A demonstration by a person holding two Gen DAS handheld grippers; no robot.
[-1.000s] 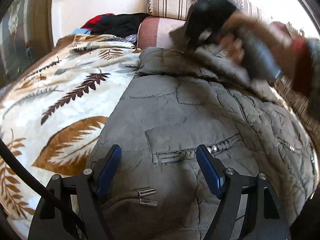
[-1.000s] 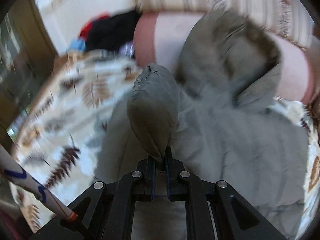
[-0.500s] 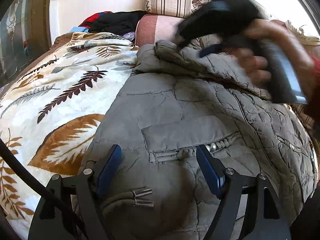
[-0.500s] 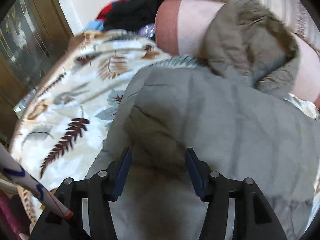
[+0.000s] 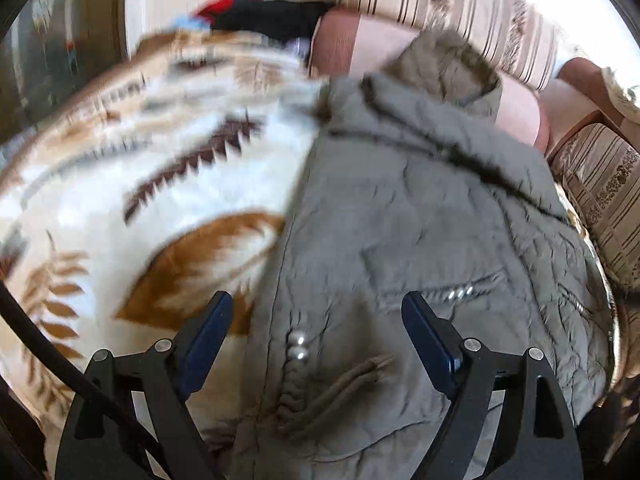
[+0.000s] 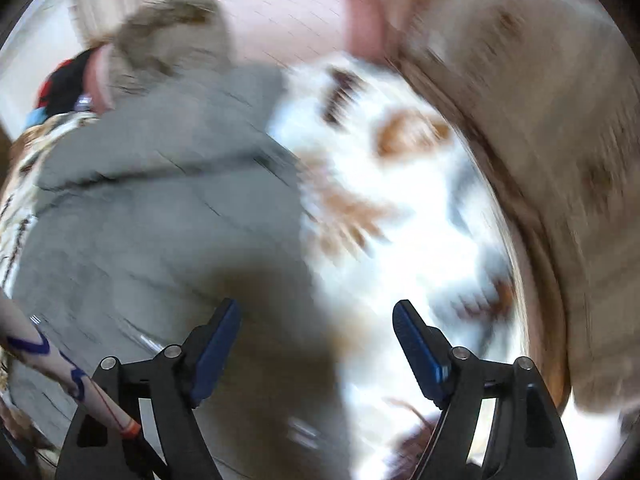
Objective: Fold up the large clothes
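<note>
A large grey-green quilted jacket [image 5: 420, 208] lies on a leaf-patterned blanket [image 5: 152, 184], its hood [image 5: 444, 68] resting against a pink bolster. My left gripper [image 5: 316, 328] is open and empty over the jacket's near hem, by its drawstring and metal beads [image 5: 298, 344]. My right gripper [image 6: 316, 332] is open and empty over the jacket's right edge [image 6: 160, 216], where it meets the blanket [image 6: 400, 216]. Both views are blurred by motion.
A pink bolster [image 5: 360, 44] and striped cushions [image 5: 460, 4] line the back. A pile of dark and red clothes [image 5: 256, 12] lies at the far left corner. A striped sofa arm [image 5: 604, 192] stands on the right, also in the right wrist view [image 6: 560, 160].
My right gripper let go of the jacket sleeve, opened, and swung right and back toward the near right edge. My left gripper shifted left along the hem and stayed open.
</note>
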